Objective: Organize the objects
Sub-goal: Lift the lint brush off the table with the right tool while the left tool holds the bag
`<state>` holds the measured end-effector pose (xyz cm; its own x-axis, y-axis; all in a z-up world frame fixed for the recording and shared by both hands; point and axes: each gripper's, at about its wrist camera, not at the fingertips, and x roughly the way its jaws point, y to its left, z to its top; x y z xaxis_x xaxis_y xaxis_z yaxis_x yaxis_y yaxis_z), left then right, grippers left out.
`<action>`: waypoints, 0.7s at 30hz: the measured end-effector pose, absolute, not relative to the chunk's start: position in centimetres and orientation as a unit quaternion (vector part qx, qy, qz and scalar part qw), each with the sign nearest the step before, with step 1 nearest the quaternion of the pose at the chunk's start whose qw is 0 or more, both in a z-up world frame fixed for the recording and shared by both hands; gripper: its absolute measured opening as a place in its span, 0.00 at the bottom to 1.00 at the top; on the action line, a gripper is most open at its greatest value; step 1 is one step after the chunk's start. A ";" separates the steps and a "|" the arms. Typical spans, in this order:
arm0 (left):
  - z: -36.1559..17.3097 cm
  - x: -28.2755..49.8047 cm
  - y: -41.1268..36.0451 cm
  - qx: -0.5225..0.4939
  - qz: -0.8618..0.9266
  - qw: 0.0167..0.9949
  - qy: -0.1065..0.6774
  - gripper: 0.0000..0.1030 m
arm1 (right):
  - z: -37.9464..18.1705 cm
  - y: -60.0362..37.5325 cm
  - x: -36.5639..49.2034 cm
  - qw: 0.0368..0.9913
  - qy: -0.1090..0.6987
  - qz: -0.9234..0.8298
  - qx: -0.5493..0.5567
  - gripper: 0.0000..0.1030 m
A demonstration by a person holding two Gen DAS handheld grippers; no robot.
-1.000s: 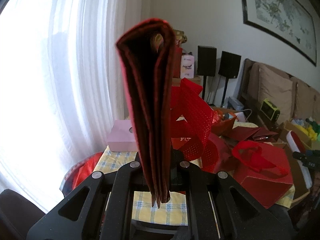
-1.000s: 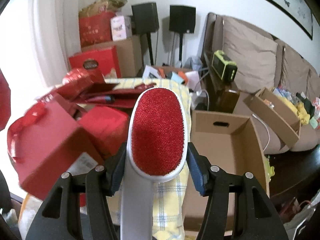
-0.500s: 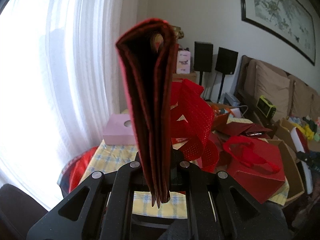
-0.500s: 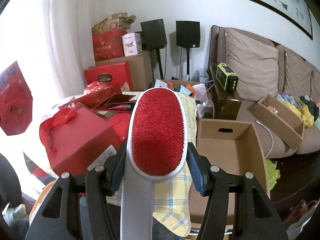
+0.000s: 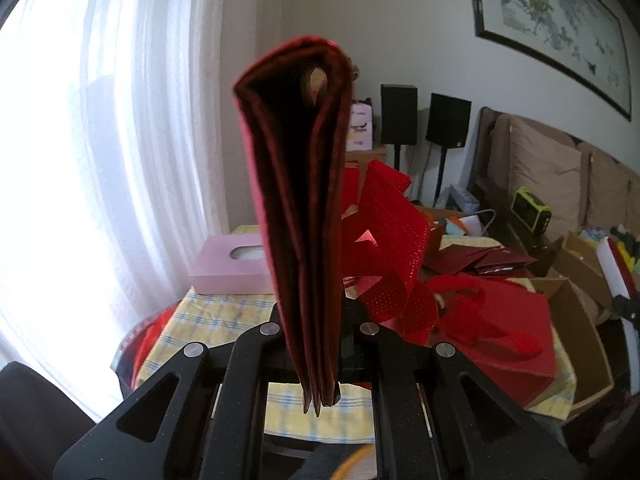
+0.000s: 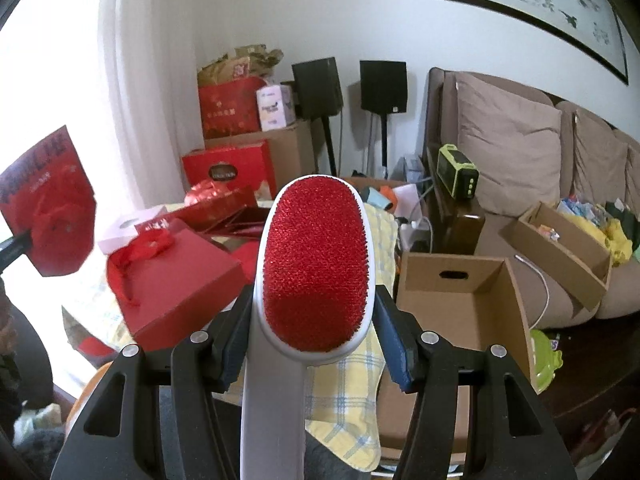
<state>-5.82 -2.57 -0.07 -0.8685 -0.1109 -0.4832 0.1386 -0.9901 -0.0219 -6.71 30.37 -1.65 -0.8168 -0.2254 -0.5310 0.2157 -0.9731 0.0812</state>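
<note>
Folded red paper bag [image 5: 298, 216] stood upright, pinched between the nearly closed jaws of the left gripper [image 5: 316, 344] above the checked tablecloth [image 5: 224, 316]. The right gripper [image 6: 316, 344] clasped a white lint brush [image 6: 316, 264] with a red pad, held over the cluttered table beside an open cardboard box [image 6: 460, 304].

A home living room: cushioned sofa [image 6: 520, 140], speakers [image 6: 383, 85], framed painting [image 6: 520, 4], curtains [image 5: 120, 140].
</note>
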 end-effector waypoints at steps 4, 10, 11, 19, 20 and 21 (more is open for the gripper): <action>0.6 -5.7 -0.9 0.241 -0.969 0.053 0.019 0.08 | -0.8 31.0 -5.8 0.117 -0.006 -0.958 0.261 0.56; 1.1 -5.0 0.1 0.229 -0.972 0.051 0.006 0.08 | -1.0 32.6 -4.9 0.111 -0.016 -0.957 0.268 0.57; 1.3 -4.9 0.0 0.228 -0.972 0.051 0.007 0.08 | -0.9 32.9 -4.9 0.107 -0.018 -0.957 0.268 0.57; 2.3 -4.3 -0.2 0.224 -0.974 0.046 0.008 0.08 | 0.9 33.9 -3.6 0.104 -0.029 -0.965 0.241 0.57; 2.3 -4.0 -0.3 0.222 -0.974 0.044 0.010 0.08 | 1.2 33.9 -3.4 0.105 -0.028 -0.965 0.237 0.57; 2.4 -3.9 -0.1 0.221 -0.974 0.042 0.010 0.08 | 1.4 34.0 -3.4 0.107 -0.028 -0.966 0.234 0.57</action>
